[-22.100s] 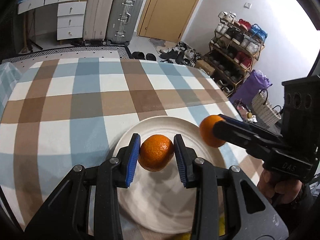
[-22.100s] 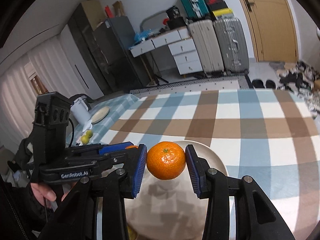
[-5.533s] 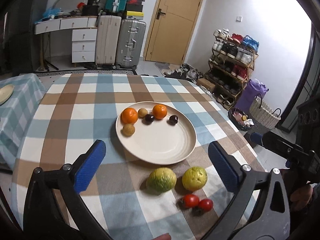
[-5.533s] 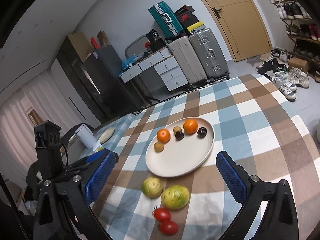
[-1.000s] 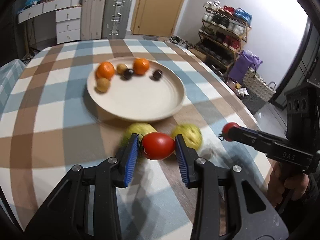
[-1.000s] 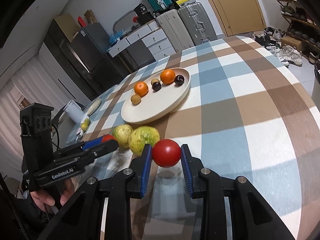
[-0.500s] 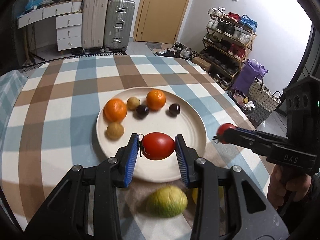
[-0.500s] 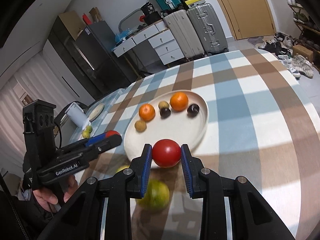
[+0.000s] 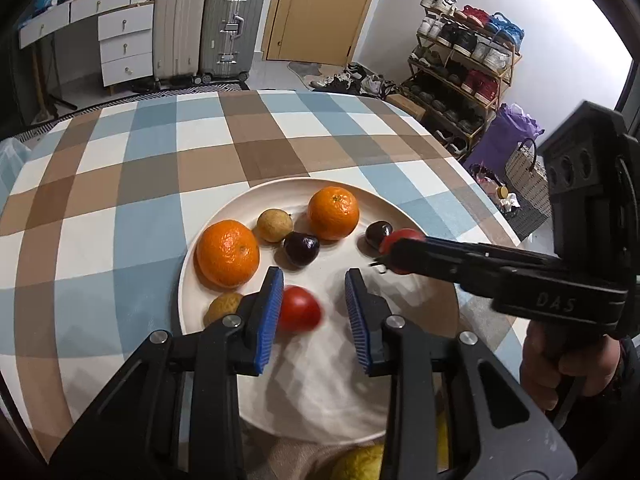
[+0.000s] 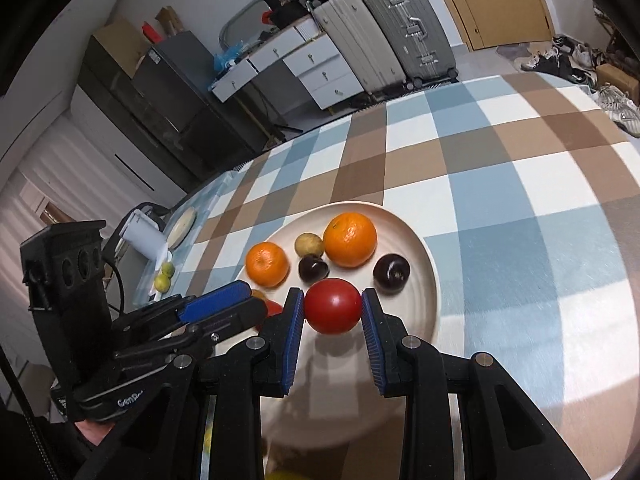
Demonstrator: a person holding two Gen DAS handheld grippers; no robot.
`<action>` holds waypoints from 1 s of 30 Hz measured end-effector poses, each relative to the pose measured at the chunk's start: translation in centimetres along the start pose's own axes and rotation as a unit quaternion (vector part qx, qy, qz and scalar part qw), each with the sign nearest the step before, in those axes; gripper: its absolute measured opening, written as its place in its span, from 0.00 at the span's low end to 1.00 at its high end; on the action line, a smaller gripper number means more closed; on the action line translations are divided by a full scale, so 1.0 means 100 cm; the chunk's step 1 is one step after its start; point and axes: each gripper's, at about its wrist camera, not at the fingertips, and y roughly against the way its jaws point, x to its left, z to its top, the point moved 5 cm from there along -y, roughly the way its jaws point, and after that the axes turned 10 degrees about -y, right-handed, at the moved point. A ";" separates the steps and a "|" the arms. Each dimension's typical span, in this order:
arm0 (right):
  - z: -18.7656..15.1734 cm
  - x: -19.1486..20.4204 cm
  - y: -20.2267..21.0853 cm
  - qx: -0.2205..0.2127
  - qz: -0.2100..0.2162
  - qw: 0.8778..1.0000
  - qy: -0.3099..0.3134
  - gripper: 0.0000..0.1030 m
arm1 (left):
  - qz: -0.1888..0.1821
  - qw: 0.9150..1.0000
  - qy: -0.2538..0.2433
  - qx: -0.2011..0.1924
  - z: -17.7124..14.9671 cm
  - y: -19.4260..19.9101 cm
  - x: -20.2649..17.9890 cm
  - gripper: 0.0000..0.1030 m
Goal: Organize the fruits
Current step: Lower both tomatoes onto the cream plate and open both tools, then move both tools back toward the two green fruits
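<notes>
A checked cloth (image 9: 160, 168) in blue, brown and white covers the surface. Beyond it two suitcases (image 9: 208, 20) stand upright side by side against the wall, next to a white chest of drawers (image 9: 126, 44) and a wooden door (image 9: 324, 8). A rack of shoes (image 9: 460, 72) stands at the right wall, with a purple bag (image 9: 504, 136) and a woven basket (image 9: 526, 176) beside it

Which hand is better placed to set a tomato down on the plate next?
Right: the right gripper is clamped on a red tomato over a bare part of the plate.
</notes>
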 end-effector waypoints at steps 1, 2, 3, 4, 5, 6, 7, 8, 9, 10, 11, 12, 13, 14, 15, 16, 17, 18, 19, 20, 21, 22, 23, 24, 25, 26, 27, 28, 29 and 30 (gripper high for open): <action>0.001 0.000 -0.005 0.003 -0.003 1.000 0.002 0.29 | 0.001 1.000 0.001 0.003 -0.001 -0.002 0.001 0.28; 0.002 0.000 -0.009 0.006 -0.006 1.000 0.004 0.29 | -0.005 1.000 0.005 0.003 -0.002 -0.004 0.001 0.28; 0.003 0.001 -0.011 0.007 -0.006 1.000 0.006 0.29 | -0.008 1.000 0.006 0.002 -0.002 -0.005 0.002 0.28; 0.004 0.002 -0.015 0.010 -0.006 1.000 0.007 0.29 | -0.003 1.000 0.004 0.003 -0.002 -0.007 0.003 0.28; 0.004 0.002 -0.018 0.011 -0.007 1.000 0.007 0.29 | 0.002 1.000 0.003 0.004 -0.002 -0.007 0.004 0.28; 0.006 0.002 -0.021 0.012 -0.011 1.000 0.005 0.29 | 0.004 1.000 0.005 -0.001 -0.002 -0.006 0.005 0.29; 0.006 0.002 -0.024 0.014 -0.011 1.000 0.005 0.30 | 0.002 1.000 0.008 -0.004 -0.002 -0.004 0.005 0.29; 0.006 0.002 -0.027 0.020 -0.010 1.000 0.003 0.37 | 0.005 1.000 0.007 -0.005 -0.002 -0.002 0.005 0.29; 0.006 0.002 -0.028 0.022 -0.008 1.000 0.000 0.44 | 0.008 1.000 0.006 -0.005 -0.002 -0.001 0.005 0.29; 0.006 0.003 -0.025 0.019 0.006 1.000 -0.005 0.57 | 0.009 1.000 0.006 -0.006 -0.003 0.001 0.005 0.29; 0.006 0.004 -0.023 0.015 0.012 1.000 -0.007 0.61 | 0.008 1.000 0.007 -0.007 -0.004 0.003 0.005 0.29; 0.006 0.006 -0.017 0.007 0.016 1.000 -0.006 0.62 | 0.009 1.000 0.008 -0.007 -0.005 0.006 0.004 0.29; 0.006 0.008 -0.011 -0.001 0.019 1.000 -0.003 0.66 | 0.010 1.000 0.008 -0.007 -0.006 0.008 0.004 0.31; 0.006 0.010 -0.004 -0.009 0.022 1.000 -0.003 0.75 | 0.012 1.000 0.007 -0.007 -0.006 0.011 0.003 0.33; 0.006 0.010 0.002 -0.019 0.022 1.000 -0.008 0.81 | 0.012 1.000 0.007 -0.009 -0.007 0.014 0.001 0.33; 0.006 0.010 0.009 -0.029 0.023 0.999 -0.012 0.89 | 0.013 1.000 0.007 -0.013 -0.008 0.020 -0.001 0.34; 0.005 0.009 0.013 -0.035 0.024 0.999 -0.014 0.92 | 0.015 1.000 0.007 -0.015 -0.009 0.024 -0.002 0.37; 0.003 0.009 0.022 -0.042 0.024 0.999 -0.017 0.93 | 0.019 1.000 0.006 -0.017 -0.009 0.030 -0.004 0.39; 0.002 0.009 0.027 -0.045 0.022 0.999 -0.019 0.94 | 0.021 1.000 0.006 -0.020 -0.010 0.034 -0.006 0.41; 0.000 0.008 0.033 -0.049 0.018 0.998 -0.022 0.95 | 0.022 0.999 0.006 -0.023 -0.010 0.040 -0.008 0.41; -0.002 0.008 0.039 -0.052 0.014 0.998 -0.024 0.96 | 0.023 0.999 0.006 -0.025 -0.011 0.044 -0.009 0.41; -0.004 0.008 0.044 -0.054 0.012 0.998 -0.025 0.96 | 0.025 0.999 0.005 -0.028 -0.011 0.050 -0.012 0.44; -0.007 0.009 0.050 -0.057 0.011 0.998 -0.025 0.96 | 0.027 0.999 0.004 -0.033 -0.011 0.057 -0.015 0.47; -0.009 0.010 0.054 -0.060 0.010 0.998 -0.024 0.96 | 0.028 0.999 0.003 -0.036 -0.011 0.061 -0.017 0.47; -0.012 0.011 0.061 -0.065 0.007 0.998 -0.023 0.97 | 0.028 0.999 0.002 -0.041 -0.012 0.068 -0.021 0.49; -0.015 0.012 0.066 -0.070 0.007 0.997 -0.022 0.98 | 0.028 0.999 0.001 -0.044 -0.012 0.073 -0.024 0.51; -0.018 0.015 0.074 -0.076 0.009 0.997 -0.020 0.98 | 0.030 0.998 -0.001 -0.047 -0.012 0.079 -0.027 0.52; -0.021 0.017 0.080 -0.082 0.012 0.996 -0.018 0.99 | 0.033 0.998 -0.002 -0.051 -0.013 0.085 -0.030 0.53; -0.024 0.019 0.085 -0.087 0.013 0.996 -0.017 1.00 | 0.034 0.998 -0.004 -0.055 -0.014 0.092 -0.034 0.55; -0.027 0.021 0.091 -0.090 0.012 0.996 -0.015 1.00 | 0.034 0.998 -0.005 -0.058 -0.015 0.097 -0.036 0.56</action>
